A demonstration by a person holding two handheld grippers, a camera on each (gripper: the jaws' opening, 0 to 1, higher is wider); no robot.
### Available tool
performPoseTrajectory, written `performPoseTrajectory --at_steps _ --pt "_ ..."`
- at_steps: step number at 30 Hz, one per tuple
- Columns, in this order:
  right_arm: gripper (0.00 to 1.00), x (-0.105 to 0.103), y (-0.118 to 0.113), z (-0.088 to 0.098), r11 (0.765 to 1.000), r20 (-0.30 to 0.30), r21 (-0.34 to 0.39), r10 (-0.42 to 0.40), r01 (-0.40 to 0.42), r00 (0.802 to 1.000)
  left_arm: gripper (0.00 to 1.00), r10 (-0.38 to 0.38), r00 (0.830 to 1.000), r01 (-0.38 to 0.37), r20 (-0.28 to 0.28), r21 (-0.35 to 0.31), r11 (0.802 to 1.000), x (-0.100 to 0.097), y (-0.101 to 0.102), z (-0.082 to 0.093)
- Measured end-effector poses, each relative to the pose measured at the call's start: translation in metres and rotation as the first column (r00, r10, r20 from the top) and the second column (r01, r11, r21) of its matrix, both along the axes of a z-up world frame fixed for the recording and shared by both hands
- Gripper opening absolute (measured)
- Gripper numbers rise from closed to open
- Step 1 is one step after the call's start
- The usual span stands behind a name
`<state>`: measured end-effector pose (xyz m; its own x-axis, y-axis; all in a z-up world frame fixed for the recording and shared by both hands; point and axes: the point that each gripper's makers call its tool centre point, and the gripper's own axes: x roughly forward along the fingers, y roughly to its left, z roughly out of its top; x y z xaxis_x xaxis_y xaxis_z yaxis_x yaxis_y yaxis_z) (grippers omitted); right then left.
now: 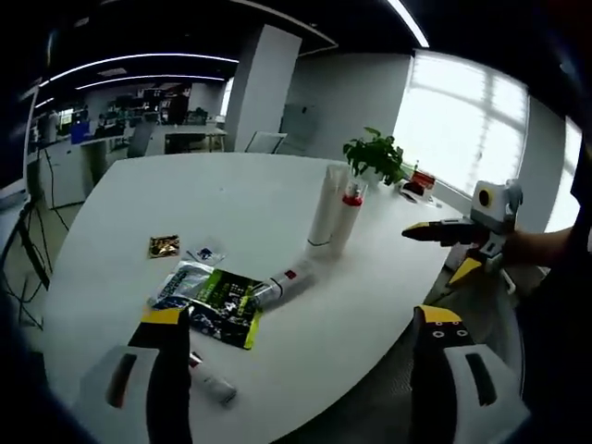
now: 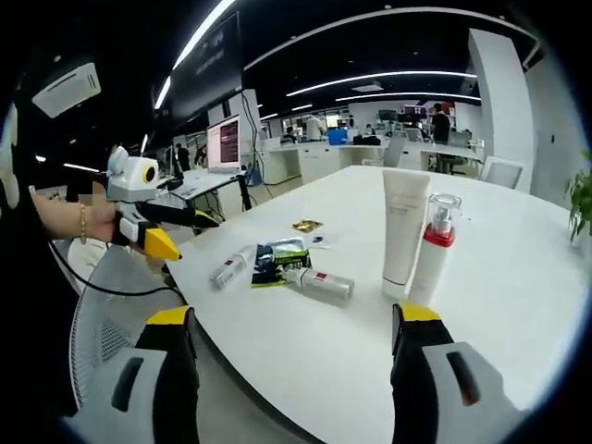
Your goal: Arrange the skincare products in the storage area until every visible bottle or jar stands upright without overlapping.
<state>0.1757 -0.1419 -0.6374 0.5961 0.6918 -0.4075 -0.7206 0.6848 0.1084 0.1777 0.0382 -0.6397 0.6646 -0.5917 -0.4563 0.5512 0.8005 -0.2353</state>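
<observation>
Left gripper (image 1: 305, 324) hung open and empty over the near edge of the white table (image 1: 231, 203); right gripper (image 2: 294, 319) likewise open, holding nothing. Nearest lay a small tube (image 1: 211, 384), then a green sachet (image 1: 208, 296) touching a toppled bottle (image 1: 285, 282). Further back, a white tube (image 2: 403, 231) and red-collared pump bottle (image 2: 433, 248) stood upright, side by side.

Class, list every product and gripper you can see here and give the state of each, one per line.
White tube: upright.
Red-collared pump bottle: upright, beside the tube.
Silver bottle: lying down.
Small white tube: lying down.
Green sachet: flat.
Gold sachet: flat.
Left gripper: open, empty.
Right gripper: open, empty.
</observation>
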Motion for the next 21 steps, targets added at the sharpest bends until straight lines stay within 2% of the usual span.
performPoseTrajectory --at_steps 5,21 --pt "0.86 -0.0004 0.0014 -0.0033 1.000 -0.006 -0.010 0.015 -0.015 1.000 0.93 0.014 1.000 -0.014 -0.008 0.012 1.000 -0.0042 0.0052 -0.0072" --pt "0.86 0.0000 0.0062 -0.0087 0.999 -0.020 -0.037 0.038 -0.038 0.999 0.90 0.030 0.999 -0.030 0.013 0.002 1.000 -0.0014 0.0091 -0.0035"
